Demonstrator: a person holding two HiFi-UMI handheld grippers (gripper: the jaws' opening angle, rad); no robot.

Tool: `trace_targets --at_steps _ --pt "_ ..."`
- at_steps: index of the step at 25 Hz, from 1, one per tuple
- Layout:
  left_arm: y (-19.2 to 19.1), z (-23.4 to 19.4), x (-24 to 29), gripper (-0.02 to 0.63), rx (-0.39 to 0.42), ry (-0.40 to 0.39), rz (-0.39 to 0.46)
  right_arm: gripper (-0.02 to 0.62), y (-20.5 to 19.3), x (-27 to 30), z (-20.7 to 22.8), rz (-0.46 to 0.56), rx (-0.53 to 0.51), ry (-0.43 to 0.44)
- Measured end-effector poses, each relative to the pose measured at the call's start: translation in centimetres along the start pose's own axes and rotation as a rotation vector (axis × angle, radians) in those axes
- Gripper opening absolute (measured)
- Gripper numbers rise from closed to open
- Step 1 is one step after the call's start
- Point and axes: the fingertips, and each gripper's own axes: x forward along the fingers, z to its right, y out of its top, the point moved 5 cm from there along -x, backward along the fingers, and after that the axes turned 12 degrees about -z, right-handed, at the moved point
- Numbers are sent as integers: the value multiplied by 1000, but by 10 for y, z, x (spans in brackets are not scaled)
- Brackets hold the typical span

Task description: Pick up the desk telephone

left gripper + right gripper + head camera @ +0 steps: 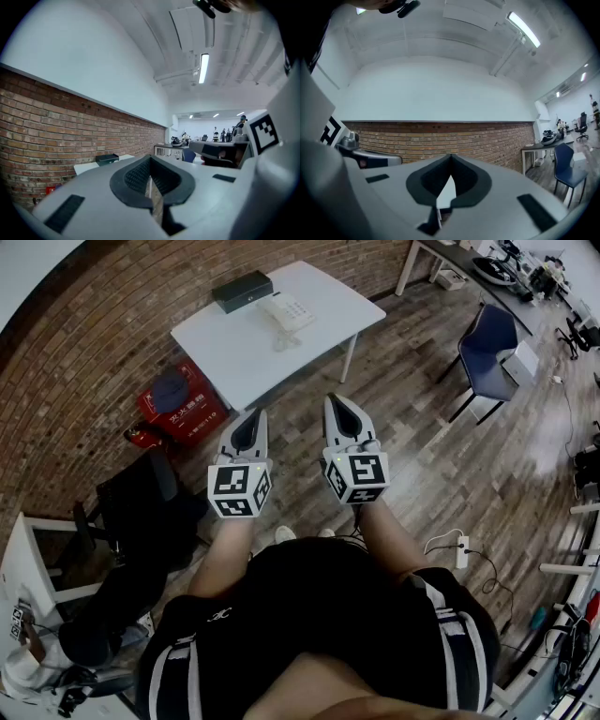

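In the head view, the telephone (289, 311) sat on a white table (246, 354) against the brick wall (84, 352), just beside a dark box (242, 291) at the table's far edge. A red case (187, 409) lay on the wooden floor (422, 446) by the table's near left corner, with a dark cap on it. A blue chair (487, 345) stood well apart to the right, and a black chair (141, 498) to the left of the person. Open floor lay between the person and the table. The left gripper (260, 414) and right gripper (334, 400) were held side by side and apart from each other, both short of the table and touching nothing.

In the left gripper view, the jaws were pressed together with nothing between them. Past them showed the brick wall, the table and the dark box on it; the telephone could not be made out here. The right gripper showed at the right edge, and a ceiling light (203, 68) glowed above.

In the right gripper view, the jaws were likewise pressed together and empty. Beyond them ran the brick wall, with part of the white table showing in the gap behind the tips. The blue chair and a desk (541, 146) stood off to the right, and the left gripper showed at the left.
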Motion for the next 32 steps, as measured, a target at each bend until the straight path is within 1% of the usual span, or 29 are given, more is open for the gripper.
trace_targets --at_steps 3,8,11,17,22,27,32 --pt "5 13 -6 -2 30 11 11 -3 -1 -7 -1 -7 -9 22" --pt "2 21 -7 -2 26 21 -3 -2 1 -12 0 8 -1 44" --pt "1 26 -4 -2 31 14 -10 -2 2 -13 3 17 2 53" --pt "-1 44 8 -2 26 1 -24 -2 0 -22 24 19 6 51" --pt "0 62 16 -1 40 19 -20 -2 -7 -32 47 18 12 50" --pt "-2 76 17 -1 31 16 -11 -2 -9 -42 58 27 13 52" --pt "-3 91 20 -2 40 4 -9 -2 -10 -49 68 34 16 55"
